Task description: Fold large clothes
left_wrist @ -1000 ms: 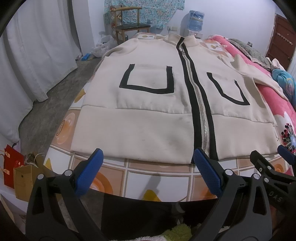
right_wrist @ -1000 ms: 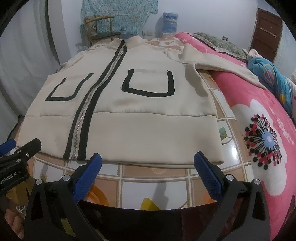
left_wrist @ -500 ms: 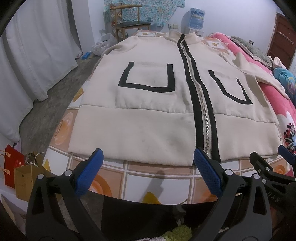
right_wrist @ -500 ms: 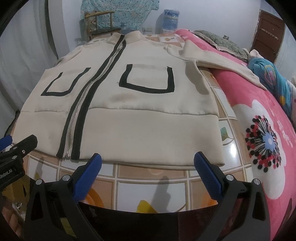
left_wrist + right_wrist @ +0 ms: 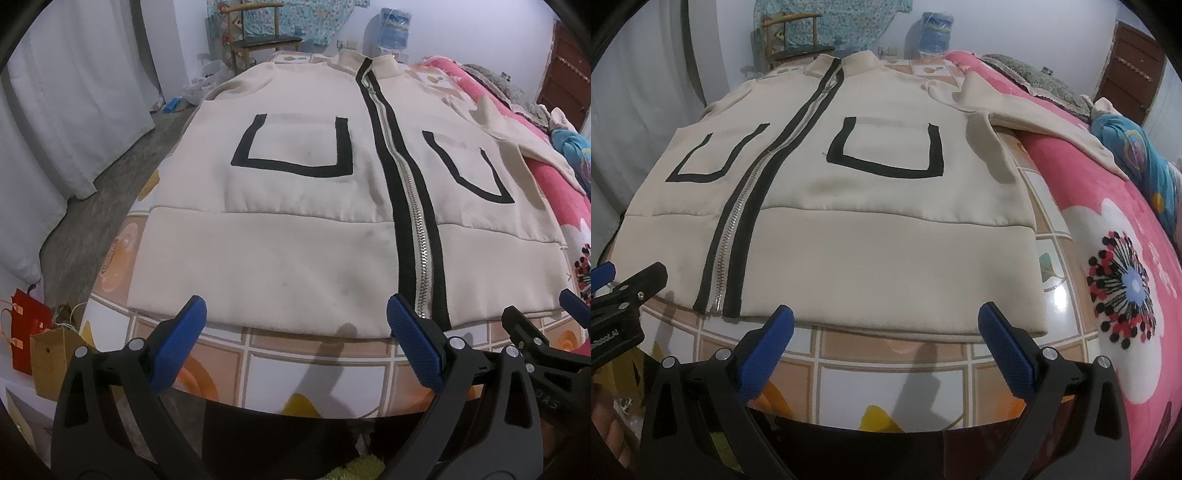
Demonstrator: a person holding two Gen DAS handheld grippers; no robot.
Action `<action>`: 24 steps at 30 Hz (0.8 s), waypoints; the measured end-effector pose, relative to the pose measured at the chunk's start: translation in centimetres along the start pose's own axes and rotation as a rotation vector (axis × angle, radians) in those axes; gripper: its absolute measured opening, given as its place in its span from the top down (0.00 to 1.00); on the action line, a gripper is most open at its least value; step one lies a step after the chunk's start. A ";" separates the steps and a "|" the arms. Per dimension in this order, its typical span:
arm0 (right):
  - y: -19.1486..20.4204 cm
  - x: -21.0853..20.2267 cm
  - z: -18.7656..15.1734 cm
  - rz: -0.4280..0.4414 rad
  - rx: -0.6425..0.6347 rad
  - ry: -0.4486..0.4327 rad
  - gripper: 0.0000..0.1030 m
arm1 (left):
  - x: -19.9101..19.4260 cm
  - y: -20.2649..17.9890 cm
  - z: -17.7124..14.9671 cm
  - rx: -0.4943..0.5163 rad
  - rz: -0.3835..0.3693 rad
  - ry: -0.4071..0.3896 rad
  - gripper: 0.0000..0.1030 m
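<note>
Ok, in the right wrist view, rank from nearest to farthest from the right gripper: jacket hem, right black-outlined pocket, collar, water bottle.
1. Jacket hem, just ahead of the right gripper.
2. Black-outlined pocket, mid-jacket.
3. Collar, far end.
4. Water bottle, by the back wall.

Premises: a home bedroom. A bed (image 5: 1052, 258) with tile-patterned sheet carries a pink floral blanket (image 5: 1108, 229) at 3 o'clock. White curtains (image 5: 74, 110) hang at 9 o'clock. A wooden chair (image 5: 258, 40) and water-dispenser bottle (image 5: 395, 22) stand at 12 o'clock; a brown door (image 5: 1134, 66) at 2 o'clock.
</note>
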State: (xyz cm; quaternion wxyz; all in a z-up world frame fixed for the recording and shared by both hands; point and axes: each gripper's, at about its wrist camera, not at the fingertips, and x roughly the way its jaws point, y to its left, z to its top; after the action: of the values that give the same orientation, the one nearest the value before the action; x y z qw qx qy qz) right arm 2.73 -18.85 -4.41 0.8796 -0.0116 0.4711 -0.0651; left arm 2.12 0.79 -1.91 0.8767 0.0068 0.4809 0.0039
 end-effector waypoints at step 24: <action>-1.0 3.1 0.5 0.067 0.025 0.046 0.06 | 3.6 0.4 -0.1 0.006 -0.007 0.030 0.07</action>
State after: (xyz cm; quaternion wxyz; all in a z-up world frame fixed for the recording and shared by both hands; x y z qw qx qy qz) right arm 4.76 -20.25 -6.65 0.8703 0.0168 0.4905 -0.0419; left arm 4.01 1.25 -5.00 0.8694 0.0076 0.4941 -0.0004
